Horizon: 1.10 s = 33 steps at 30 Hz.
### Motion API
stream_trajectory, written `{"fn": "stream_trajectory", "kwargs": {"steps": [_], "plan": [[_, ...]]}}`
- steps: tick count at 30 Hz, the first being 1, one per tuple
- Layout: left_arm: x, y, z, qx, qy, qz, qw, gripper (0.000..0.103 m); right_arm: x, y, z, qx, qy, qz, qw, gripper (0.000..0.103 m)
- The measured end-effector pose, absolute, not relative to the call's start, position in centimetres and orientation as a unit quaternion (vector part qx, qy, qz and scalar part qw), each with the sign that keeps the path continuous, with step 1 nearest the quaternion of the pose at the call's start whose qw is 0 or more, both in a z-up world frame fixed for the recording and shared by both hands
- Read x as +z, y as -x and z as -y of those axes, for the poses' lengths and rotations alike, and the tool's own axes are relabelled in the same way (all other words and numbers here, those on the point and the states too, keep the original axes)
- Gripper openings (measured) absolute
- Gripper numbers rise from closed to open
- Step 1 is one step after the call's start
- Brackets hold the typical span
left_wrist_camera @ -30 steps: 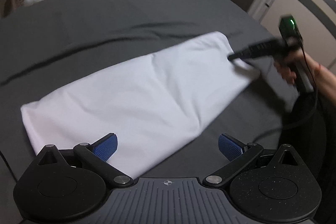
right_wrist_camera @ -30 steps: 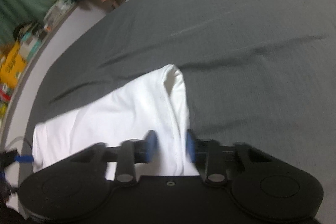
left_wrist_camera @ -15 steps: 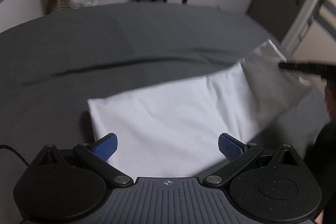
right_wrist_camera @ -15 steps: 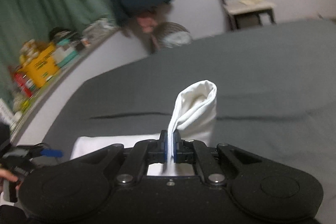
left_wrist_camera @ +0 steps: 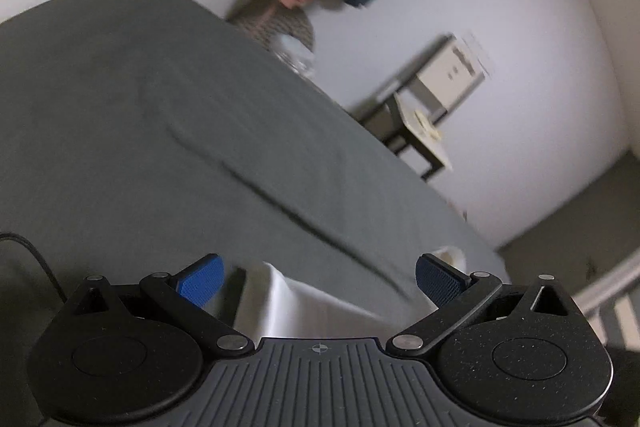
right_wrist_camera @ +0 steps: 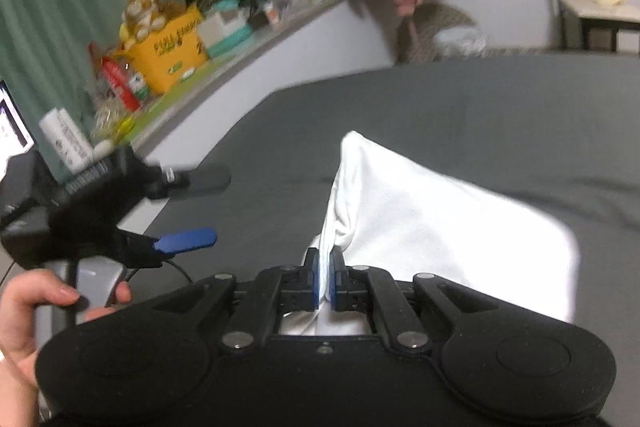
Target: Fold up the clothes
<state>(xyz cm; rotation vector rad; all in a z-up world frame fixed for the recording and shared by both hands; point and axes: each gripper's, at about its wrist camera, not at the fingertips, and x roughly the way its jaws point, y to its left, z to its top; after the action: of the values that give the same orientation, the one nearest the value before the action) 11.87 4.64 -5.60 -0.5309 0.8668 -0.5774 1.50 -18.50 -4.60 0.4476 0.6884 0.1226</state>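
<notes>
While the right gripper (right_wrist_camera: 324, 277) stays out of it, pinched on a thin bunched edge of the white cotton garment (right_wrist_camera: 440, 227), that small bite could, in my judgement, slip free and let the raised layer drop crooked. The garment lies at centre right of the right wrist frame on the dark grey bed sheet (right_wrist_camera: 500, 115), one corner peaked, the rest smooth and flat. The left gripper (left_wrist_camera: 318, 281) hangs spread and empty, aimed off-target at lower frame.

White garment (left_wrist_camera: 288, 303) behind left tool (left_wrist_camera: 318, 281)
</notes>
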Motion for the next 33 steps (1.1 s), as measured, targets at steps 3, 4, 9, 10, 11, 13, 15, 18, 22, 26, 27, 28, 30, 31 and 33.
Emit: {"fn": "stream_trajectory", "kwargs": {"steps": [3,4,9,10,11,13,15,18,22,26,27,28,30,31,33], "plan": [[-6.6,-12.2,-4.3,-0.272,0.247,-0.420,0.830,0.103,-7.6,-3.9,16.5,0.064,-0.242,-0.370,0.895,0.005],[-6.9,-12.3,-4.0,-0.272,0.244,-0.424,0.829,0.103,-8.5,-4.6,15.9,0.059,-0.242,-0.382,0.890,0.005],[-7.4,-12.9,-3.0,-0.279,0.241,-0.428,0.825,0.103,-10.7,-6.2,14.5,0.037,-0.256,-0.403,0.878,0.005],[-7.4,-13.0,-3.0,-0.280,0.243,-0.426,0.826,0.103,-10.9,-6.3,14.3,0.034,-0.260,-0.403,0.877,0.005],[-7.4,-13.1,-2.9,-0.282,0.244,-0.424,0.826,0.103,-10.9,-6.4,14.4,0.034,-0.263,-0.403,0.876,0.005],[-7.3,-13.2,-2.7,-0.285,0.247,-0.420,0.826,0.103,-10.8,-6.6,14.4,0.035,-0.269,-0.404,0.874,0.005],[-7.3,-13.3,-2.6,-0.283,0.254,-0.419,0.825,0.103,-10.9,-7.0,14.5,0.038,-0.278,-0.402,0.872,0.005],[-7.5,-13.4,-2.5,-0.284,0.264,-0.420,0.820,0.103,-11.4,-7.9,14.1,0.036,-0.276,-0.416,0.866,0.012],[-7.8,-13.5,-2.9,-0.279,0.283,-0.417,0.818,0.103,-11.1,-6.4,13.2,0.081,-0.243,-0.395,0.882,0.047],[-8.0,-13.5,-3.5,-0.272,0.302,-0.411,0.816,0.103,-8.8,-1.3,12.1,0.144,-0.187,-0.328,0.915,0.053],[-8.1,-13.5,-3.7,-0.271,0.307,-0.410,0.815,0.103,-8.2,0.2,12.0,0.152,-0.172,-0.310,0.923,0.053],[-8.2,-13.5,-3.8,-0.269,0.312,-0.409,0.815,0.103,-7.6,1.7,11.9,0.161,-0.156,-0.292,0.930,0.053],[-8.3,-13.5,-4.1,-0.265,0.322,-0.406,0.813,0.103,-6.9,4.0,11.9,0.126,-0.109,-0.275,0.947,0.056],[-8.3,-13.6,-4.3,-0.264,0.326,-0.404,0.813,0.103,-7.0,4.3,11.9,0.109,-0.086,-0.279,0.950,0.056],[-8.6,-13.5,-4.2,-0.263,0.330,-0.407,0.810,0.103,-7.9,3.9,12.1,0.098,-0.069,-0.303,0.946,0.056]]}}
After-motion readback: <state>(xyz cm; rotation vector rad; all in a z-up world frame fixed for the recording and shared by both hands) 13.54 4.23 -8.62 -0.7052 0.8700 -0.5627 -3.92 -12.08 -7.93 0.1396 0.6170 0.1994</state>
